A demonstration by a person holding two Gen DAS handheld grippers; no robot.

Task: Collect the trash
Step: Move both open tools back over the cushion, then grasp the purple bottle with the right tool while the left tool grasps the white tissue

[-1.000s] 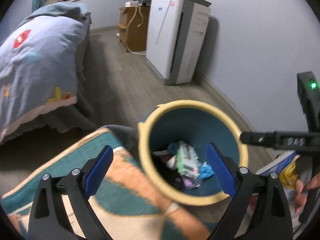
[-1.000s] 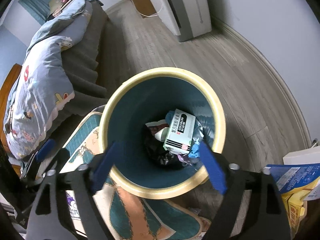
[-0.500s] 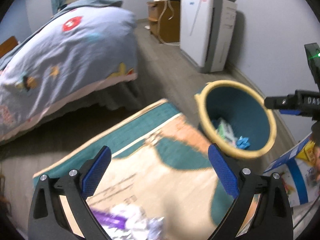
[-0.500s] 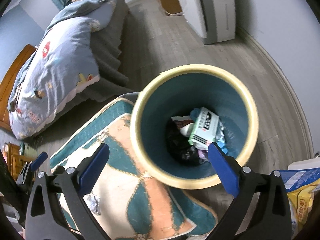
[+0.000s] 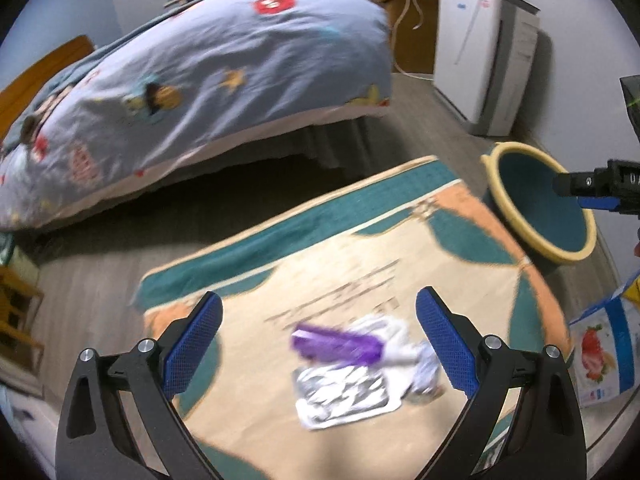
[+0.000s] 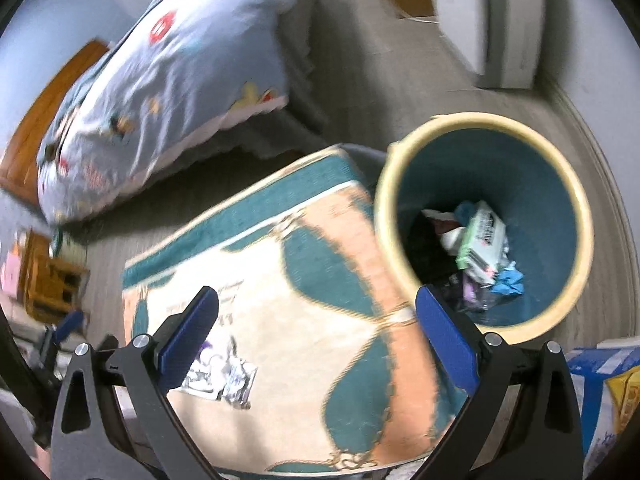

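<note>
Left gripper is spread wide with nothing between its blue pads, tilted down over the rug. Framed between the fingers lies the trash: a purple wrapper resting on crumpled white paper, with a silvery foil packet touching them at six o'clock. All of it is smeared by motion blur.

Right gripper stands just as wide, jaws having just finished opening, nothing gripped. In its view the same litter shows at seven o'clock, partly behind the left finger.

Up at two o'clock from the litter stands the bin, yellow rim, teal inside, at the rug's corner. It holds a green-and-white box, a blue scrap and darker bits.

Over at three o'clock in the left view, a blue carton with a strawberry picture lies on the floor. Beyond the rug sits the bed under a patterned blue quilt, and a white appliance against the far wall.
</note>
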